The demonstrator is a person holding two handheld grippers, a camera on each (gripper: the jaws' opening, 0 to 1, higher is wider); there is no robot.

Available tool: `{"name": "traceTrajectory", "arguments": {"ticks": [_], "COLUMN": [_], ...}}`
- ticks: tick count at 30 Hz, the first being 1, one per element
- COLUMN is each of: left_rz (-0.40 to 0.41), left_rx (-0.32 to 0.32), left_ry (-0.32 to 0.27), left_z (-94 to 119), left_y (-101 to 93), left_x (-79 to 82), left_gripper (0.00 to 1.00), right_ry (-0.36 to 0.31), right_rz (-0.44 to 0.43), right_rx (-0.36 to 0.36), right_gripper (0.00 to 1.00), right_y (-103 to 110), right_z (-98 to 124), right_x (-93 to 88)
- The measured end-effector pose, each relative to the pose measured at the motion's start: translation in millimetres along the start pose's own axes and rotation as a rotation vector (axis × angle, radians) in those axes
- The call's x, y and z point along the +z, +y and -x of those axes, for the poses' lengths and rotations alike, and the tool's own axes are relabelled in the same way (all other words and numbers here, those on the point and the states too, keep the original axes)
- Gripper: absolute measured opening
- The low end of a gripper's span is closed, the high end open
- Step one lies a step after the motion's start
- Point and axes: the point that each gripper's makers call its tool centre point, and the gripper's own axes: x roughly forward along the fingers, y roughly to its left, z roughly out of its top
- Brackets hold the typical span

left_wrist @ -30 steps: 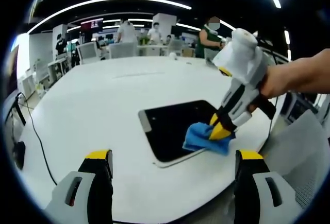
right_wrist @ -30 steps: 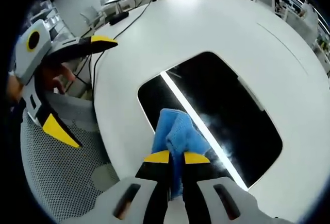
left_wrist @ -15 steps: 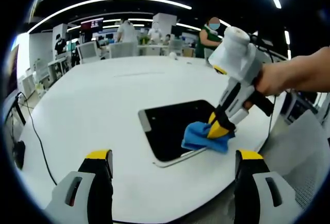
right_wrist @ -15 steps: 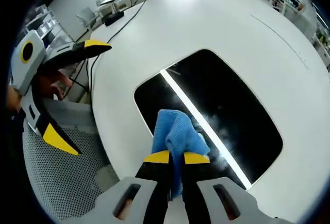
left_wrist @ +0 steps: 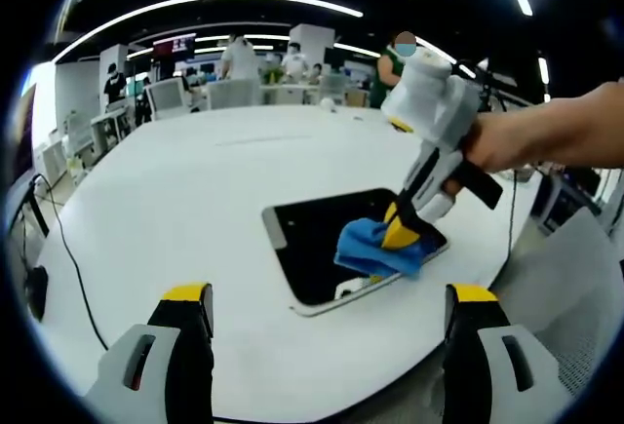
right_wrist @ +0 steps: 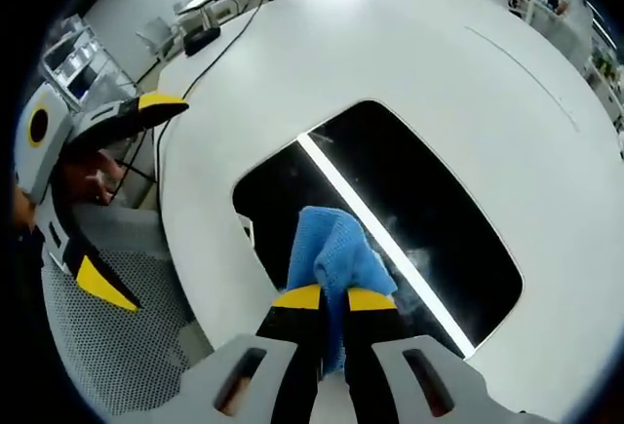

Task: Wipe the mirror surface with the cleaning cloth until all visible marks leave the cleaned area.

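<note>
Our right claw (right_wrist: 325, 298) stays clenched on the blue cloth (right_wrist: 334, 254), which we have slid further onto the dark mirror (right_wrist: 429, 200) lying on the white surface (right_wrist: 292, 63). Our left claw (left_wrist: 327, 295) hangs released, unmoved.

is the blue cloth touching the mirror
Touching: in the left gripper view the blue cloth lies pressed flat on the mirror under the right gripper.
</note>
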Motion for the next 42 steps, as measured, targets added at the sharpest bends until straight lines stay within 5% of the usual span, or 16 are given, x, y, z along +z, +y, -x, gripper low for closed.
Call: {"name": "traceTrajectory", "arguments": {"ticks": [34, 42], "left_rz": [0.005, -0.002], "left_rx": [0.007, 0.006], "left_ry": [0.012, 0.0], "left_z": [-2, -4], "left_y": [1.4, 1.2], "left_x": [-1.8, 0.3], "left_gripper": [0.99, 0.99], "right_ry": [-0.014, -0.018], "right_rz": [-0.043, -0.04], "right_rx": [-0.044, -0.047], "right_gripper": [0.01, 0.01], "right_y": [-83, -85], "right_z": [-17, -14], "right_x": [51.4, 59.1]}}
